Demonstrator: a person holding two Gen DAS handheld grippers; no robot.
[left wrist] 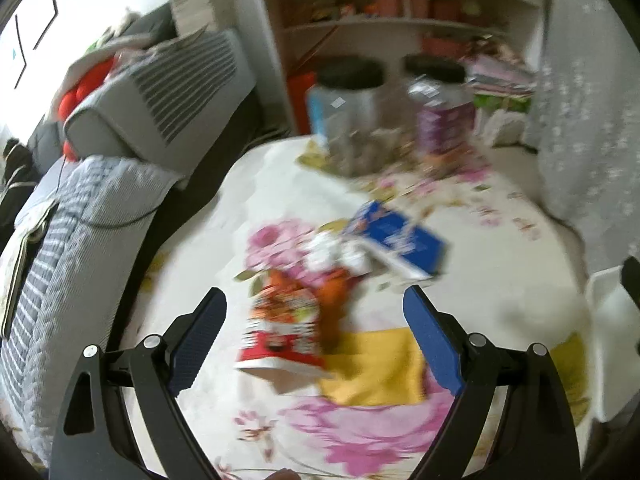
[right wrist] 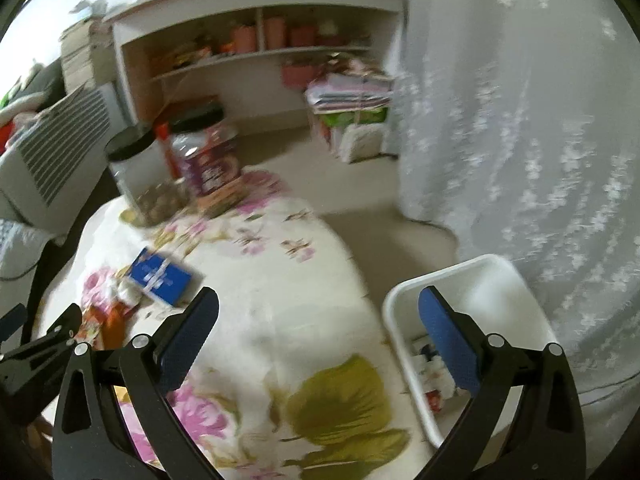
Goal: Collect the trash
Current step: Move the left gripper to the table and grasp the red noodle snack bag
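Both hand-held grippers point down at a table covered by a flowered cloth (left wrist: 248, 184), and the pictures are blurred.

Left gripper (left wrist: 315, 304), seen from its own camera at the bottom of the frame: its two blue-padded fingers (left wrist: 200, 340) stand wide apart and hold nothing. Between them, lower centre, lies a red and white snack wrapper (left wrist: 280, 336) on the cloth, not touched by either pad. Just right of it is a brownish-orange wrapper (left wrist: 334, 308), and below that a yellow sheet (left wrist: 376, 368). Above these sit crumpled white paper (left wrist: 336, 254) and a blue box (left wrist: 404, 240), near the middle of the frame. Two clear jars with black lids (left wrist: 348, 112) stand at the far end of the table, upper centre, in front of a white shelf (left wrist: 404, 20).

Right gripper (right wrist: 319, 314), at the bottom of its own view: its fingers are also spread wide with nothing between them but bare cloth. A white bin (right wrist: 394, 320) sits at the table's edge, lower right, partly behind the right finger; some small scraps lie inside it, too blurred to name. The litter pile shows at the left edge of this view, beside the left gripper's black frame. A white lace curtain (right wrist: 520, 120) fills the right side.
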